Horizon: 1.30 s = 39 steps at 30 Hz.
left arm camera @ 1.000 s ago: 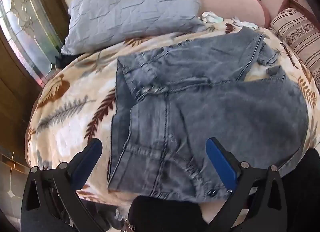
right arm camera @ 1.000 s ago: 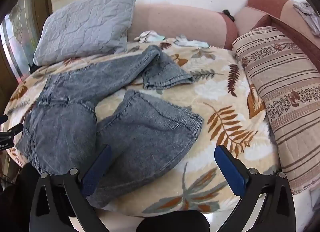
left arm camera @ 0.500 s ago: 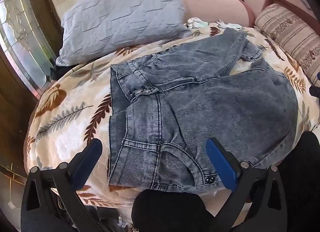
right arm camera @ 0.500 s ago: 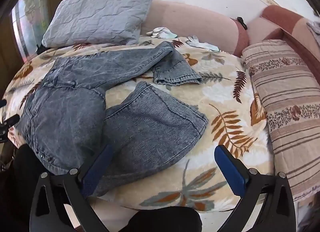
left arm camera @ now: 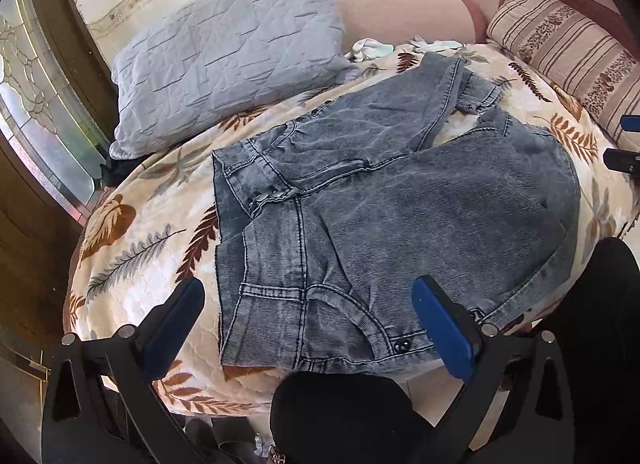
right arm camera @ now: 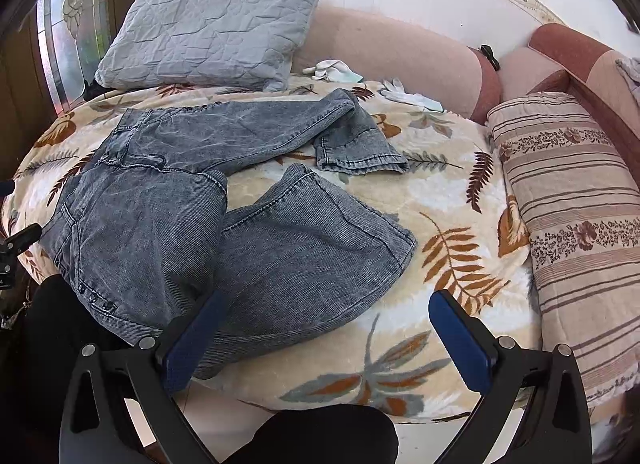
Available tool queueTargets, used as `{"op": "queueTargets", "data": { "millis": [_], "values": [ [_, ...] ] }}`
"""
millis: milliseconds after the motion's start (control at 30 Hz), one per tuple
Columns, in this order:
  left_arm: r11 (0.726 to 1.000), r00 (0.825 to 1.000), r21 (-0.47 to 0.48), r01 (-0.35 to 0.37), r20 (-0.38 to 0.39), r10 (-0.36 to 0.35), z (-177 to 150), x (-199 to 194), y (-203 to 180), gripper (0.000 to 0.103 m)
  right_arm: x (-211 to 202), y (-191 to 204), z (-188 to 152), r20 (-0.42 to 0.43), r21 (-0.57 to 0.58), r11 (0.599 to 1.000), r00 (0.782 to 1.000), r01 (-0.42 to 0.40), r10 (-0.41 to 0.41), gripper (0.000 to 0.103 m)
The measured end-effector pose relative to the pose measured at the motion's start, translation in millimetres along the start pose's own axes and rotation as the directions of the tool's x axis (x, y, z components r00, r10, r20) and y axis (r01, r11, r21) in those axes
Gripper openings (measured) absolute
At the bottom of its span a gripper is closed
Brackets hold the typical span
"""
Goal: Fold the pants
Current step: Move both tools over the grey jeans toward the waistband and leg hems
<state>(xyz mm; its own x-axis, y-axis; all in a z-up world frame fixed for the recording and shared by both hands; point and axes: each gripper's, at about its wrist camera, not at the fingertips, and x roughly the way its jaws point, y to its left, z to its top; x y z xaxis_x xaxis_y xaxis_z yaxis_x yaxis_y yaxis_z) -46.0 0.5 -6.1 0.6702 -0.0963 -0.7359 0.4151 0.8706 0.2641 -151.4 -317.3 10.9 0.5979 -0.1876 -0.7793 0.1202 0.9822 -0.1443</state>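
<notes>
Pants [left arm camera: 400, 200] untouched below both wide-spread, empty jaws

No readable text or labels, seemingly, anywhere.

Left gripper [left arm camera: 310, 314], black triangular frame, silver screws behind flat blue pads [left arm camera: 442, 326], right gripper [right arm camera: 324, 338] identical, black clothing [right arm camera: 316, 434] below the fingers

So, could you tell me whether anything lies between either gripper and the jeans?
Nothing visible does. Both the left gripper and right gripper hang open just above the jeans, which lie uncovered on the bedspread.
</notes>
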Motion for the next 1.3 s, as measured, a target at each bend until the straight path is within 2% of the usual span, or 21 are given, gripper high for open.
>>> {"op": "queueTargets", "data": {
  "millis": [300, 733, 867, 1300],
  "values": [
    [1.000, 1.000, 0.004, 0.012, -0.017, -0.012, 1, 2, -10, 0.103, 5, -6, -5, -0.009, 0.023, 1.000, 1.000, -0.016, 0.016, 0.103],
    [0.995, 0.995, -0.029, 0.094, -0.040, -0.095, 9, 7, -21, 0.103, 13, -21, -9, -0.011, 0.069, 0.997, 1.000, -0.017, 0.018, 0.103],
    [0.996, 0.992, -0.036, 0.087, -0.087, -0.090, 8, 15, -22, 0.103, 16, -28, -13, -0.012, 0.082, 0.996, 1.000, -0.018, 0.019, 0.103],
    [0.994, 0.988, -0.083, 0.071, -0.129, -0.081, 3, 26, -5, 0.103, 21, -45, -17, -0.024, 0.101, 0.995, 1.000, -0.010, 0.012, 0.103]
  ]
}}
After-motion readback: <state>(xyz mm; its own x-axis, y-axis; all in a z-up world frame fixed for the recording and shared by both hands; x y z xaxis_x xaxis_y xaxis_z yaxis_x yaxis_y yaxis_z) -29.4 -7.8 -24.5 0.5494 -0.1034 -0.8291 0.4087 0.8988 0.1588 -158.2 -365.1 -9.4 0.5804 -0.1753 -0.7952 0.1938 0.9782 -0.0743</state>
